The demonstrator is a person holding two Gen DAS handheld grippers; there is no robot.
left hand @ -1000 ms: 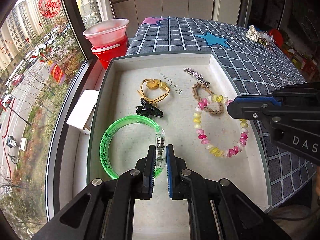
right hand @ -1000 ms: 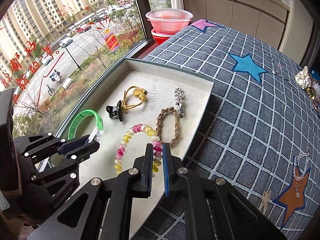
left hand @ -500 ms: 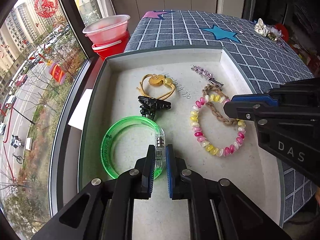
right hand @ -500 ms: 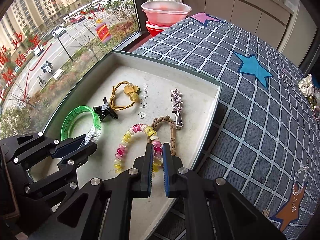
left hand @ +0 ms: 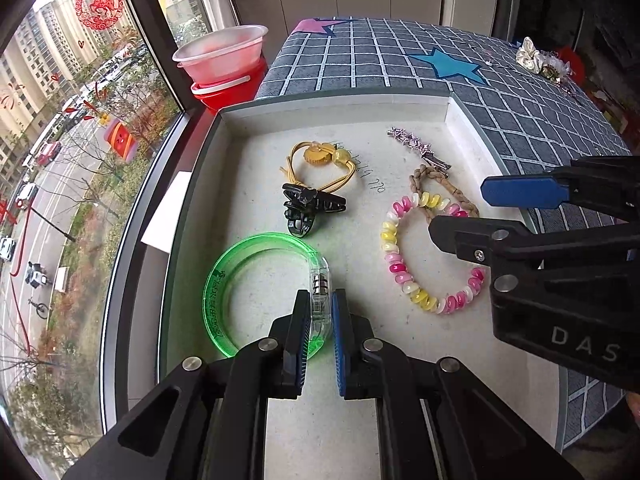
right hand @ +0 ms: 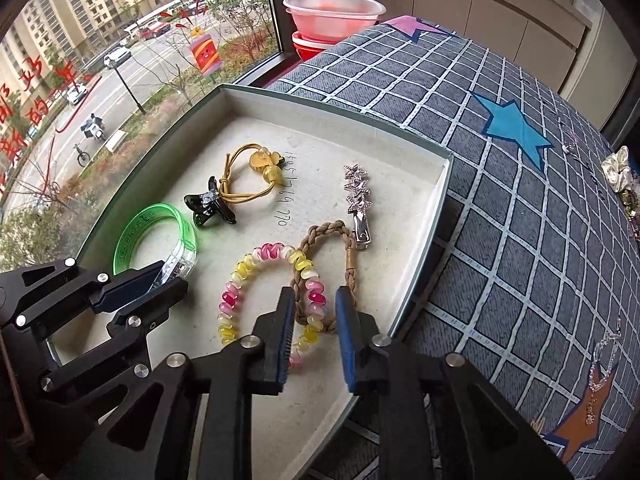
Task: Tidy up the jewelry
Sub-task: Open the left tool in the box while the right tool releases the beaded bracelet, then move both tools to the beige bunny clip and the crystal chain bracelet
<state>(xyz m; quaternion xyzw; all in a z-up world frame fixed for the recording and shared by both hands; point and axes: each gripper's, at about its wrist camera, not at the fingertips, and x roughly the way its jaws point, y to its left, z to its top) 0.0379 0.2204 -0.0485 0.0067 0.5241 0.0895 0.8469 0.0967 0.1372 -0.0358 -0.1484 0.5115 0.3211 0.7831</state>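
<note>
Left jaws: the left gripper [left hand: 320, 316] squeezed the green bangle [left hand: 256, 292].
Right jaws: the right gripper [right hand: 312, 312] was opening around the bead bracelet [right hand: 240, 276], not pinching.
Tray [right hand: 436, 200]: held both.

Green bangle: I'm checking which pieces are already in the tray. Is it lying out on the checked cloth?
No, the green bangle lies inside the tray, clamped by the left gripper.

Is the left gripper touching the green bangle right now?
Touching. In the left wrist view the left gripper has both pads pressed on the clear clasp section of the green bangle, with no gap either side.
</note>
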